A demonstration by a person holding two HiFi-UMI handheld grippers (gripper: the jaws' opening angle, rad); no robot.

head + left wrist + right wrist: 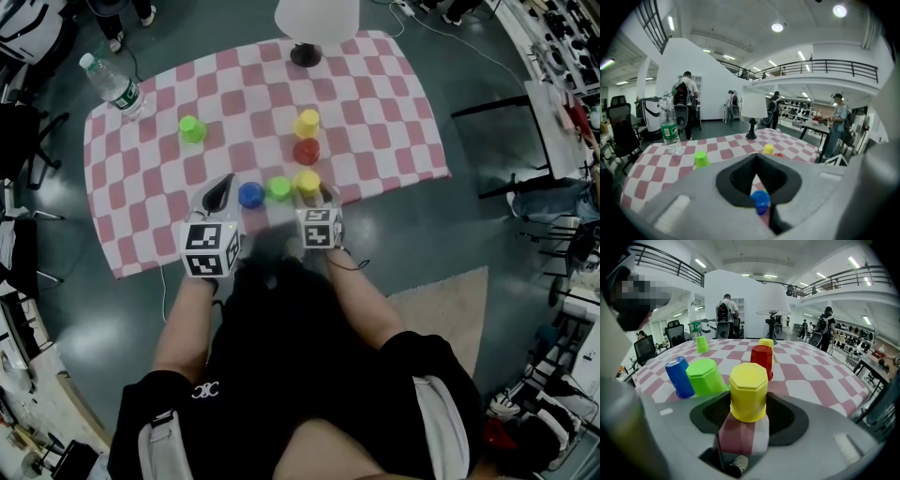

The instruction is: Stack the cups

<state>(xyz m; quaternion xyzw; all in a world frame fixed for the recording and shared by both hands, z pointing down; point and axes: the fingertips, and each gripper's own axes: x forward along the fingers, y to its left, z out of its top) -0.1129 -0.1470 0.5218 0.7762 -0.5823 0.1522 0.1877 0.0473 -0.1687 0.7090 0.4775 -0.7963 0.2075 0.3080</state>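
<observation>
Six upturned cups stand on the pink-checked tablecloth (375, 103). In a row near the front edge are a blue cup (250, 195), a green cup (278, 188) and a yellow cup (308, 178). Behind the yellow one stand a red cup (306, 151) and a second yellow cup (307, 123). A lone green cup (192, 129) stands further left. My right gripper (312, 191) is open, its jaws on either side of the near yellow cup (748, 391) with gaps both sides. My left gripper (222, 190) looks shut and empty, just left of the blue cup (761, 201).
A water bottle (112, 84) stands at the table's far left corner and a lamp (306, 54) at the far middle. The front table edge lies right under both grippers. A dark table frame (511, 141) stands to the right, with people and chairs beyond.
</observation>
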